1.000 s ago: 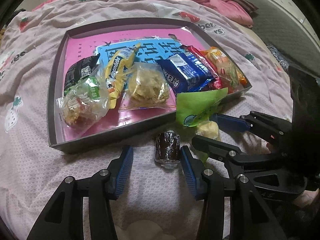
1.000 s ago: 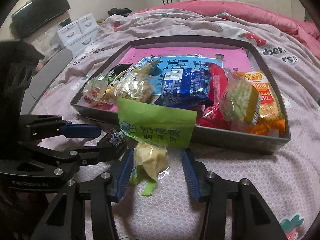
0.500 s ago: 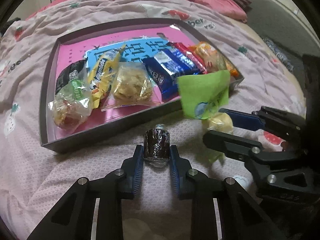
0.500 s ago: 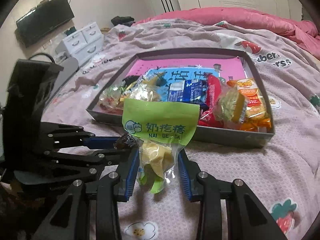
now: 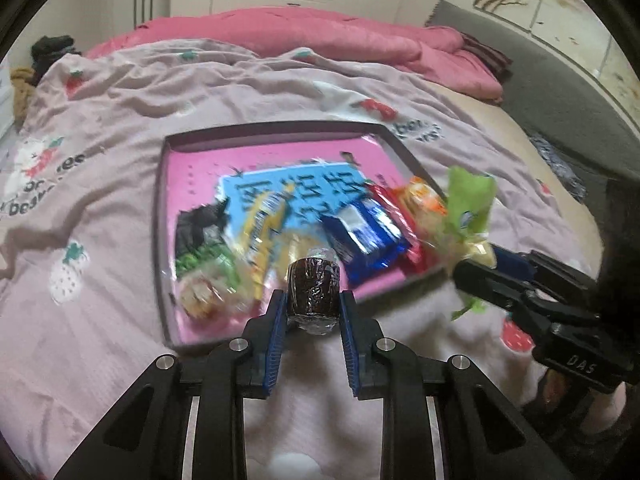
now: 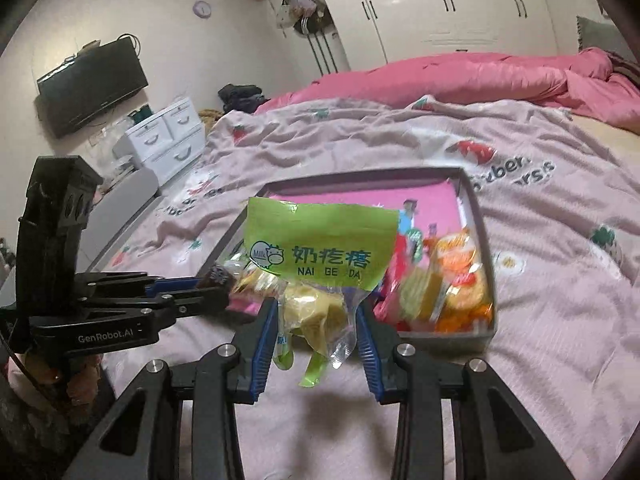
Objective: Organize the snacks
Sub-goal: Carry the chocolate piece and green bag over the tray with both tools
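A: Left gripper [image 5: 313, 304] status?

B: Clamped on small brown wrapped snack [image 5: 313, 295], blue pads [image 5: 277, 334] pressing both sides. Held clear of the bedspread [image 5: 100, 128], in front of the near wall of the tray [image 5: 276, 126].

A: Right gripper [image 6: 316, 320]?

B: Clamped on green-topped pouch [image 6: 322, 253], pale yellow pieces in the clear lower half pinched between the pads. Label reads "NAI GE DA". Pouch upright, green header standing above the fingertips, loose strip of film hanging below. Also lifted off the bedspread, near the tray's front edge.

A: Relative position of the two?

B: Side by side, close, not touching. Right gripper at right edge of left view [image 5: 496, 268], left gripper at left edge of right view [image 6: 208, 284]. Brown snack tip visible there too [image 6: 218, 276].

A: Tray contents?

B: Dark-walled, pink liner with blue printed panel. Blue packet [image 5: 366, 240], red packet [image 5: 394, 216] just right of it, orange packet [image 5: 424, 198] at the right wall. Yellow wrapper [image 5: 266, 236] mid-left, black packet [image 5: 196, 228] and clear bag with green print [image 5: 206, 280] on the left. Heavy motion blur, finer detail unreadable.

A: Surroundings?

B: Pink quilt [image 5: 320, 36] bunched at the far side of the bed. White drawers [image 6: 166, 140] and wall TV [image 6: 90, 86] off to the left in right view.
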Tool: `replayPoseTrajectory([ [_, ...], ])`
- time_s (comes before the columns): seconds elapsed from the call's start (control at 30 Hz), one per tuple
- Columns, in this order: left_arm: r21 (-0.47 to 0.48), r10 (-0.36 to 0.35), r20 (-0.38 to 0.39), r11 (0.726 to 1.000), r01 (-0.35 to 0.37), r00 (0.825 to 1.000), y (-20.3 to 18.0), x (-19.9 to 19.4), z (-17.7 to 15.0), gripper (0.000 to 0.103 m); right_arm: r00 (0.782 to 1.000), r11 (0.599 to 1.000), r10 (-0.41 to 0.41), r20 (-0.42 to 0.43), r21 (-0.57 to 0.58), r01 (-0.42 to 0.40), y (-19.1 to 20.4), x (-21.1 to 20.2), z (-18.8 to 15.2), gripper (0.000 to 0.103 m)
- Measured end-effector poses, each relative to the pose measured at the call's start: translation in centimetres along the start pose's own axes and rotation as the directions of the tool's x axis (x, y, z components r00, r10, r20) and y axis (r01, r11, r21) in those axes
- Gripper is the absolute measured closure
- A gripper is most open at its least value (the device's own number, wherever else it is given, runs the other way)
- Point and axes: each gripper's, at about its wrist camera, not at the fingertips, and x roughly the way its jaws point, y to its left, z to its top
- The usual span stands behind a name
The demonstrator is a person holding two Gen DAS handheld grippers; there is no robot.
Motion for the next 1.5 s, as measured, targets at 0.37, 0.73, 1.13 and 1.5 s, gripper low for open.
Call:
replayPoseTrajectory([
  [0.37,-0.012,0.068,0.006,0.998,-0.068,0.998,0.9,2.6,1.3,0.076,0.997,0.996,-0.075,-0.008,-0.052,0.074,-0.2,3.1,1.1,0.065],
  [0.73,-0.023,0.051,0.000,0.998,-0.051,0.999,0.9,4.0,1.7,0.076,0.990,0.988,-0.140,-0.034,-0.068,0.138,-1.2,5.3,0.9,0.063],
  [1.13,-0.037,0.030,0.000,0.999,-0.030,1.000,1.0,4.1,1.6,0.076,0.989,0.987,-0.145,-0.027,-0.069,0.143,-0.9,5.1,0.8,0.062],
  [1.5,-0.021,0.022,0.001,1.000,-0.022,1.000,0.4,3.7,1.4,0.063,0.992,0.992,-0.127,0.006,-0.027,0.127,-1.4,3.1,1.0,0.057],
])
